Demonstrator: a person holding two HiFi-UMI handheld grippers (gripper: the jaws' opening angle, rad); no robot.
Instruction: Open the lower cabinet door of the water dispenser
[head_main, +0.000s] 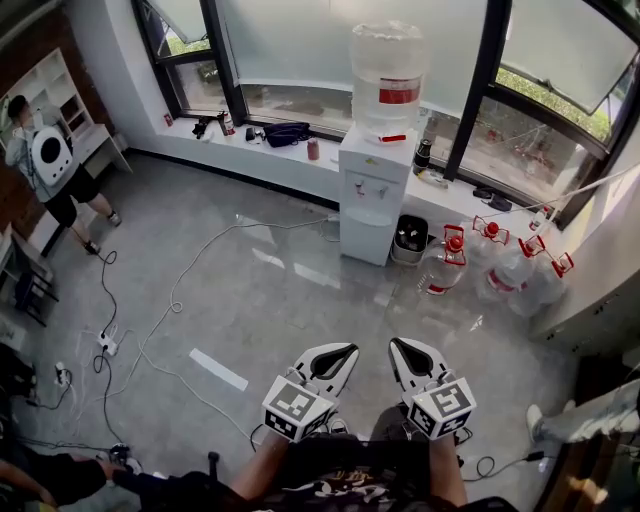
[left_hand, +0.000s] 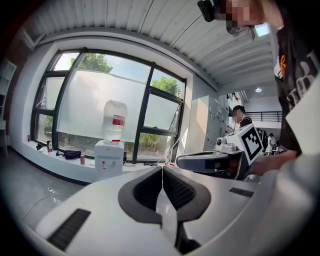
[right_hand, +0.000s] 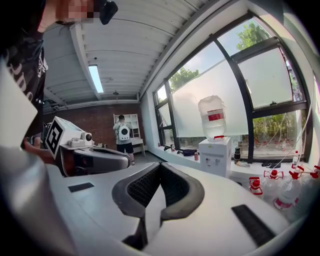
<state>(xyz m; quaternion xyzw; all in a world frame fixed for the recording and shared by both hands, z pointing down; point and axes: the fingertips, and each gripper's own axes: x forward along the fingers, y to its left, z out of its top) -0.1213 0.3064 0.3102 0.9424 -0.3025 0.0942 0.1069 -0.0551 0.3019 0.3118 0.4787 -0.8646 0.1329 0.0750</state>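
1. Standing well apart from the water dispenser (head_main: 372, 195), which is sitting at the far side of the grey floor (head_main: 280, 300) against the window ledge (head_main: 290, 148), with an inverted water bottle (head_main: 387, 70) on top.
2. Locating the lower cabinet door (head_main: 366, 238) as the bottom front panel under the taps. Looking shut and flush, though too small here for any handle to be made out.
3. Carrying the left claw (head_main: 338, 358) near and low, pads pressed together on nothing, probably because nothing is yet within reach.
4. Holding the right claw (head_main: 405, 352) just beside it, likewise closed tip to tip and empty. Both aiming toward the dispenser and tilting slightly down.
5. Noting spare water jugs (head_main: 510, 270) clustered on the floor right of the dispenser and cables (head_main: 150, 330) trailing at the left, likely favouring a straight approach between them.
6. Judging the task as barely begun: needing to close the distance, then part one claw before catching the door's edge.
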